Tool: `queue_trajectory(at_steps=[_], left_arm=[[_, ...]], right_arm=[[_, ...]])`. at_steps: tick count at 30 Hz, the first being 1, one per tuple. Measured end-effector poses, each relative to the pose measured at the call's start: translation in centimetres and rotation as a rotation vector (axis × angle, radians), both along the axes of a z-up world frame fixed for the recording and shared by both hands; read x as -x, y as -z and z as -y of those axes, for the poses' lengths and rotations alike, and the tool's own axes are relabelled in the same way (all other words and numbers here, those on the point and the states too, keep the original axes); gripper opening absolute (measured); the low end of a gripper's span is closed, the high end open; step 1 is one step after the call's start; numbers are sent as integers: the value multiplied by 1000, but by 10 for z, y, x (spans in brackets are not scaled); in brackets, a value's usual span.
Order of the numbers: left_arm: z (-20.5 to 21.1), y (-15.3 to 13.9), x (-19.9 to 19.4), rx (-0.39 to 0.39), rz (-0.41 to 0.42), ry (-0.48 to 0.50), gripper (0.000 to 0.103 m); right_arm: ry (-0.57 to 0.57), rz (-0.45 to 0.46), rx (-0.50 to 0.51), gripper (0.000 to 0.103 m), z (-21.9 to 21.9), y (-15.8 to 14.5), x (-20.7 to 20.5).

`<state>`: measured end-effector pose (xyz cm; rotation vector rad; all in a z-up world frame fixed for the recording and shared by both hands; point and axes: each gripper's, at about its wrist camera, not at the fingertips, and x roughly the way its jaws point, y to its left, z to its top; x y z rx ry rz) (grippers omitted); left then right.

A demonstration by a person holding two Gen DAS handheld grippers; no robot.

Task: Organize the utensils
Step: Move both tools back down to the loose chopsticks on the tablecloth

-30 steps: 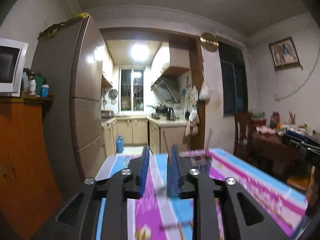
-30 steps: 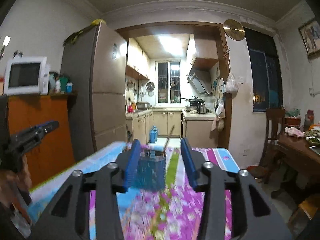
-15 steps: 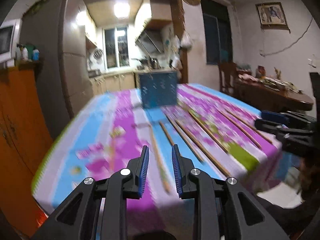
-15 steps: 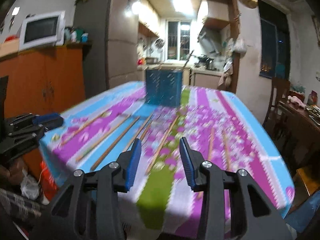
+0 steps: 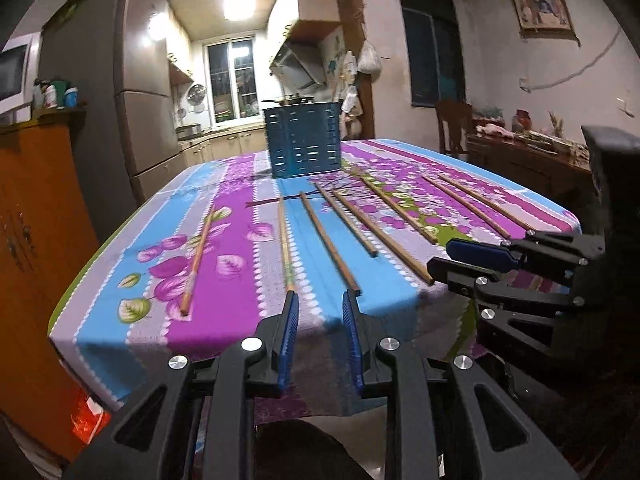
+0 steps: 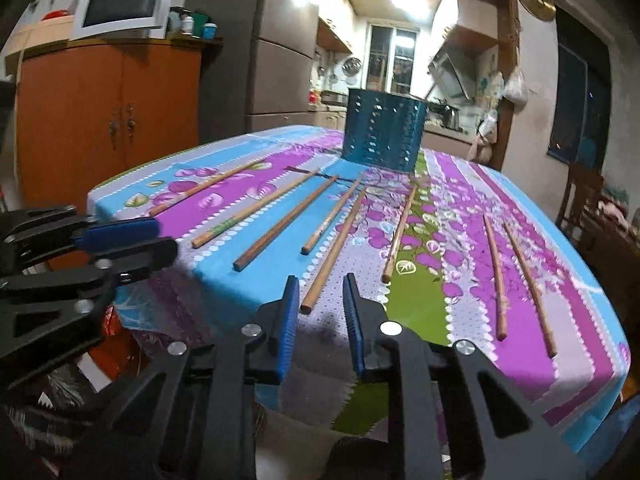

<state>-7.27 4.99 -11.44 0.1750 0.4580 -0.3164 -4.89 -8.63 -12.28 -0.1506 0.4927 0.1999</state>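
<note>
Several wooden chopsticks lie spread in a fan on the flowered tablecloth (image 5: 224, 312), the longest one (image 6: 334, 248) ending just ahead of my right gripper. A blue perforated utensil holder (image 5: 304, 144) (image 6: 382, 132) stands upright at the far middle of the table. My left gripper (image 5: 320, 300) hovers at the near table edge with a narrow gap and nothing in it, between two chopstick ends (image 5: 328, 240). My right gripper (image 6: 321, 284) is closing; the chopstick's tip shows in line with its gap, but the pads are not pressing on it. Each gripper appears in the other's view (image 5: 472, 256) (image 6: 120, 240).
An orange cabinet (image 6: 108, 120) with a microwave (image 6: 120, 4) on top stands left of the table, with a tall fridge (image 5: 132, 120) behind it. A wooden chair (image 5: 452, 120) and a cluttered side table (image 5: 520, 152) are to the right. The kitchen doorway lies beyond.
Both grippers have dropped and tilted down from facing the kitchen to the table's near edge. The right jaws have narrowed; the left jaws keep the same gap.
</note>
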Motion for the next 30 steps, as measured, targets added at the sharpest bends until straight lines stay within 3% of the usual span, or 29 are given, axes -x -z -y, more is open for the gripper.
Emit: queue_trajectory(at_steps=[12, 19, 30], left_arm=[[-10, 6, -9, -4, -12, -11, 24], [-16, 10, -12, -1, -11, -29, 30], [-22, 9, -15, -10, 4, -40, 32]], right_arm=[[127, 0, 43, 17, -13, 10, -5], [140, 4, 54, 6, -17, 12, -4], [171, 4, 11, 6, -10, 10, -5]])
